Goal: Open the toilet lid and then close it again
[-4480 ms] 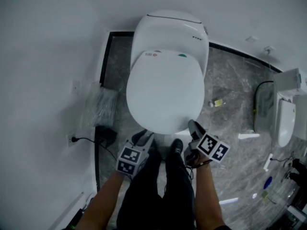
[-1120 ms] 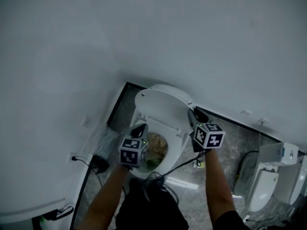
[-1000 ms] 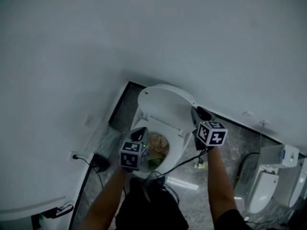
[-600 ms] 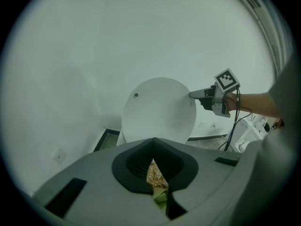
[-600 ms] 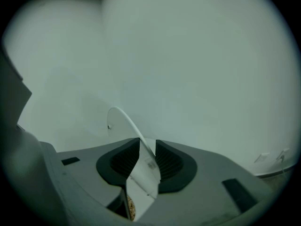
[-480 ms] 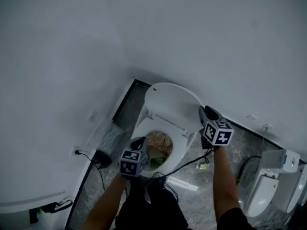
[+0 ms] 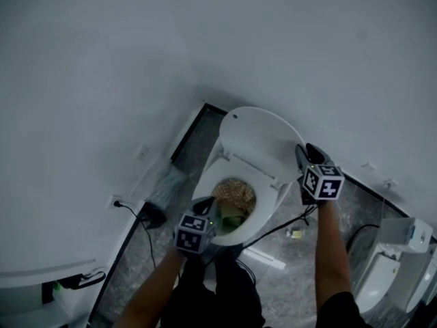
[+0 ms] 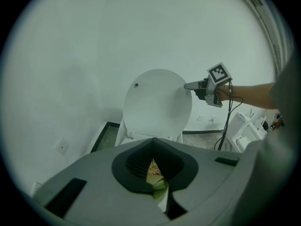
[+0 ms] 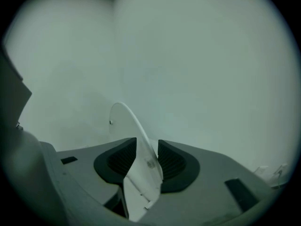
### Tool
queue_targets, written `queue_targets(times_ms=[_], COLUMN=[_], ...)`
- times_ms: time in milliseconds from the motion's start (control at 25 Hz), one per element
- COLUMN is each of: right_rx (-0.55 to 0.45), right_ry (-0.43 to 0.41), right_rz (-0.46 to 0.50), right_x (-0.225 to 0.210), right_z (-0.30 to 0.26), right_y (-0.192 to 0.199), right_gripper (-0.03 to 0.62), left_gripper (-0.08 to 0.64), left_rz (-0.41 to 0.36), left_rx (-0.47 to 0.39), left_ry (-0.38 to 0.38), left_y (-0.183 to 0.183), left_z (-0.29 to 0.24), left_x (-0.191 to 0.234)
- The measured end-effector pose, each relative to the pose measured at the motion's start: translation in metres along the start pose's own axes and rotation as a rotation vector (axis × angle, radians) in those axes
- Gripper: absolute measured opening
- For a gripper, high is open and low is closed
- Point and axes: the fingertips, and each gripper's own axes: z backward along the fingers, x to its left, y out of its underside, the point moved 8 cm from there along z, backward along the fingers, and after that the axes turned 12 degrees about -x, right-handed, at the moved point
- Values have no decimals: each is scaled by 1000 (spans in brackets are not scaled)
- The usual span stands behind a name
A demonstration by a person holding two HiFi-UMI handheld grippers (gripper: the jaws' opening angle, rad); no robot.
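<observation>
Right gripper (image 9: 147, 158) jaws just opening, toilet lid (image 9: 126, 124) loose between them; left gripper (image 8: 153, 160) closed, empty.

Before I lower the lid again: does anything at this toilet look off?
Yes: under the raised lid, the bowl holds a tan crumpled mass and something green. I cannot tell what they are.

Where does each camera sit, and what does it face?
Head view: head-mounted, facing down at the raised white plastic toilet lid; forearms, left tool, right tool show.
Left gripper view: on the shut left tool, facing the lid; right tool shows.
Right gripper view: on the right tool; jaws, just opened further, flank the lid's edge.
All share the lid.
</observation>
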Motion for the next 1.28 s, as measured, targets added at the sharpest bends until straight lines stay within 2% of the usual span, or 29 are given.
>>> queue_targets(times_ms=[120,200,480,720,880,1080,1280], right_rx=[5,7,50,48,47,47,51], right_ry=[-3,1,-61,-77,-85,-83,-91], right_rz=[13,23,65,78,93,99,110], right_x=[-1,-1,11,37,53,76,98], right_z=[-2,-1,10,35,52,72,92], right_y=[0,-1,-1,8,16,30,47], right_gripper=[155,112,97,97,98,104,109], left_gripper=[9,9,9,9,9,9,9], left_rz=[3,3,-4,-12,-40,-112,-131], left_rx=[-3,-5,-1,-28,-48,-72,-101], left_ry=[-2,-1,16,53,83,119,130], left_y=[5,8,19,15,8,-3,-15], left_z=[8,13,15,15,15,16,17], left_x=[0,2,11,7,4,5,7])
